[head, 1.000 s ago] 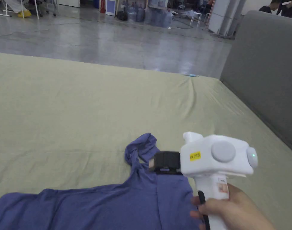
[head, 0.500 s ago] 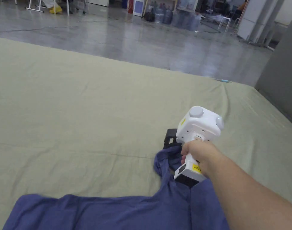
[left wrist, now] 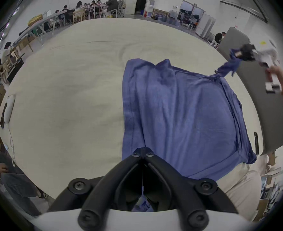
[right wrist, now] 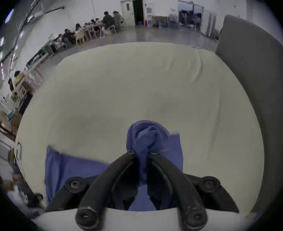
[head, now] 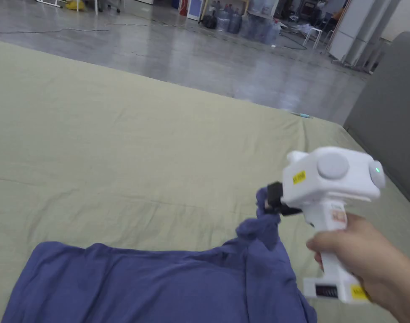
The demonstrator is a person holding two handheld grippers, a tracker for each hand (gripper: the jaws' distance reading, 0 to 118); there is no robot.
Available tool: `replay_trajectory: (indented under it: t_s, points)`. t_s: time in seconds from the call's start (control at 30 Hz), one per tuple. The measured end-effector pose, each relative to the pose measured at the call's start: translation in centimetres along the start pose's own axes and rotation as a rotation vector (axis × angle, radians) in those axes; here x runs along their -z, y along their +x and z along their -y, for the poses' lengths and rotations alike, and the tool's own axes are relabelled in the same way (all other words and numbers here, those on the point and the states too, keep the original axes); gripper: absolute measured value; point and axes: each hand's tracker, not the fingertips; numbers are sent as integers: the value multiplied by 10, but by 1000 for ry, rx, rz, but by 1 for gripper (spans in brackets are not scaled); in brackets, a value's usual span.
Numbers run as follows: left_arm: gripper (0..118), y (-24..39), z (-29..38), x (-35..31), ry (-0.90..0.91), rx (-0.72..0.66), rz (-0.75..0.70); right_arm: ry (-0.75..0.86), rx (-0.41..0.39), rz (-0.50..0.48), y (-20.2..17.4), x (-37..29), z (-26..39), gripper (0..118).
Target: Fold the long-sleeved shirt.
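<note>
- Lying spread on the pale green sheet [head: 115,138], blue long-sleeved shirt [head: 157,286], body mostly flat, at the near edge of the sheet in the head view
- Pinching a bunched end of the shirt, apparently a sleeve or corner, right gripper [head: 272,201]; both jaws pressing on the gathered cloth in the right gripper view [right wrist: 141,153]
- Lifting that bunch off the sheet, cloth trailing down from the jaws to the shirt body, at the shirt's far right corner
- Gripping the white handle below the gripper body, right hand [head: 359,256], just right of the shirt
- Sitting with jaws pressed together tip to tip, left gripper [left wrist: 143,151], over the shirt's near hem; a scrap of blue cloth showing low between the jaw arms; cannot tell whether the tips are pinching the shirt
- Showing in the left gripper view too, right gripper [left wrist: 239,53], holding the raised bunch beyond the shirt's far right corner
- Standing upright to the right of the sheet, grey panel [head: 389,109]
</note>
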Motion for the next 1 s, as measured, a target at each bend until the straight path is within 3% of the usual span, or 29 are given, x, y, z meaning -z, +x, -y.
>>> replay_trajectory:
  t_s: [0.2,0.3,0.37,0.5,0.53,0.6,0.63,0.67,0.7,0.73,0.8,0.87,0.9,0.93,0.97,1.0]
  points:
    - [0,5,-1,6,-9,23,-20,-194,25,28,2,47,106,3]
    - [0,11,-1,6,-11,41,-12,-271,113,2,7,80,136,3]
    - [0,13,0,7,-15,50,-11,-163,139,15,9,80,141,3]
    - [0,17,-1,7,-21,59,-8,-194,164,18,6,77,133,7]
    - [0,20,-1,4,-20,60,-5,-200,157,14,8,75,131,21]
    - [0,22,-2,0,-15,60,1,-212,180,-19,16,57,121,63]
    - [0,22,-2,-2,-12,59,1,-176,226,-59,18,41,121,72]
    - [0,23,-3,-5,-5,59,1,-118,245,-80,20,21,120,72]
    - [0,24,-3,-8,2,59,2,-58,249,-109,19,-1,121,92]
    - [0,25,-3,-9,6,59,2,-15,247,-114,18,-18,126,100]
    - [0,27,-3,-12,11,60,3,11,233,-137,15,-51,144,100]
    - [0,31,-1,-14,12,64,5,21,221,-166,10,-70,170,96]
    - [0,34,-1,-15,12,67,6,41,204,-152,1,-77,188,81]
    - [0,36,0,-16,12,71,8,54,173,-110,-4,-81,200,29]
    - [0,38,2,-17,10,74,11,39,147,-72,-11,-80,215,0]
    - [0,40,3,-17,7,75,14,7,136,-58,-13,-82,226,0]
